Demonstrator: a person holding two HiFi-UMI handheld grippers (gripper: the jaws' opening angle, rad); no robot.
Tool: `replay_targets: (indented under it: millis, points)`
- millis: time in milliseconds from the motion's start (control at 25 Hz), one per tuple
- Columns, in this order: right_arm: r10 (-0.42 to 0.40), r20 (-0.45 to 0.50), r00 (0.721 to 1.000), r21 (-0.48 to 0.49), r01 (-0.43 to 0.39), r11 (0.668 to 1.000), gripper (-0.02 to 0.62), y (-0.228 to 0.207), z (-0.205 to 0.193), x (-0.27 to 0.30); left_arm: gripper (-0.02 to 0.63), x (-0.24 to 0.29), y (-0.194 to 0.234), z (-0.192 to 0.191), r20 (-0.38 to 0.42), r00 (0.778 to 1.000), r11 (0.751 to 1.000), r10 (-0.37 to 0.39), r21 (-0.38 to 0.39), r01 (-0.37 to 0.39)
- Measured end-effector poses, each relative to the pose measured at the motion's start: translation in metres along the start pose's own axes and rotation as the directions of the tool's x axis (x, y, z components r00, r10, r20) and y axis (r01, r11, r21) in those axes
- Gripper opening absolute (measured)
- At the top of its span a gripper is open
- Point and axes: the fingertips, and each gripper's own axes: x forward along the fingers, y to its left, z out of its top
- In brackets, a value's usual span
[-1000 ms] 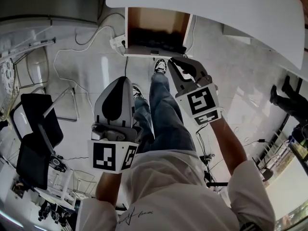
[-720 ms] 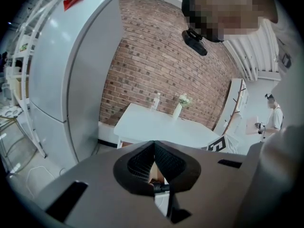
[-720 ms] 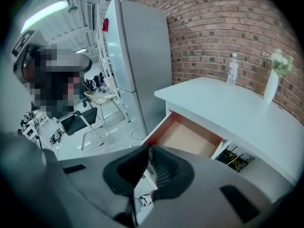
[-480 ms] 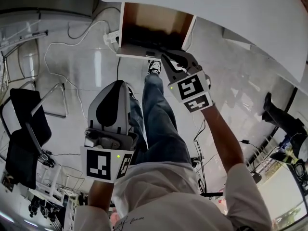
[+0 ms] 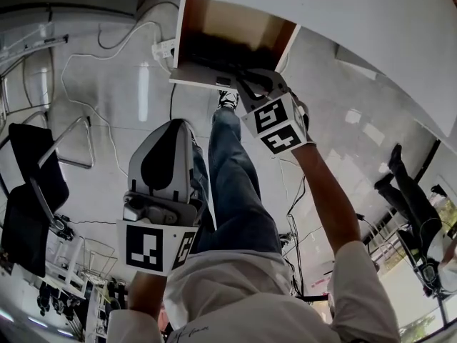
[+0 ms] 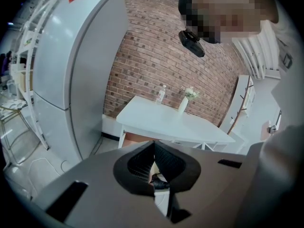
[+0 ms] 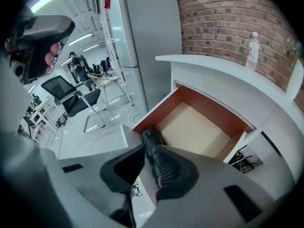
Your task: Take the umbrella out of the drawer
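Note:
The drawer [image 5: 235, 23] stands pulled out under the white table; its brown walls and pale floor [image 7: 199, 127] show in the right gripper view. A black folded umbrella [image 7: 152, 139] lies in the drawer's near left corner. My right gripper [image 5: 251, 84] reaches down over the drawer's front edge, tips [image 7: 146, 148] just short of the umbrella. Its jaws have just been opening; a narrow gap shows, with nothing clamped between them. My left gripper [image 5: 168, 159] hangs lower, over the person's left leg, tips touching [image 6: 154, 144]. In the head view the drawer's front is dark and the umbrella is hard to make out.
The white table top [image 5: 321, 20] overhangs the drawer; a bottle [image 6: 161, 94] and a vase [image 6: 186, 99] stand on it. A tall grey cabinet [image 6: 71, 80] is at the left. Black chairs [image 5: 36, 170], floor cables [image 5: 107, 41] and a power strip [image 5: 164, 48] lie left. Another person's legs [image 5: 407, 199] are at the right.
My right gripper has gone down and forward from above the knee to the drawer's front edge, and its jaws have parted a little. The left gripper has sunk slightly.

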Motion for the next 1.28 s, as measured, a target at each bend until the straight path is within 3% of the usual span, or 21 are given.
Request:
replay_targets:
  millis: [360,560,1000,1280]
  points:
    - [0.052,-0.142,0.989,-0.092,-0.065,0.994,0.16,-0.011,-0.025,0.049,0.017,0.015,0.005,-0.019,-0.03,1.0,1.0,0.001,-0.013,-0.001]
    - [0.061,-0.241,0.969,-0.13,-0.094,0.987,0.187,-0.019,-0.04,0.075,0.017,0.018,0.003,-0.025,-0.038,0.999,0.999,-0.016,-0.031,0.014]
    - [0.069,-0.367,0.928,-0.207,-0.154,0.966,0.229,-0.023,-0.058,0.107,0.017,0.024,0.021,-0.034,-0.048,0.999,0.998,0.0,-0.055,-0.002]
    - [0.092,-0.454,0.886,-0.256,-0.228,0.939,0.275,-0.027,-0.07,0.122,0.017,0.025,0.029,-0.04,-0.049,0.999,0.997,0.021,-0.077,-0.024]
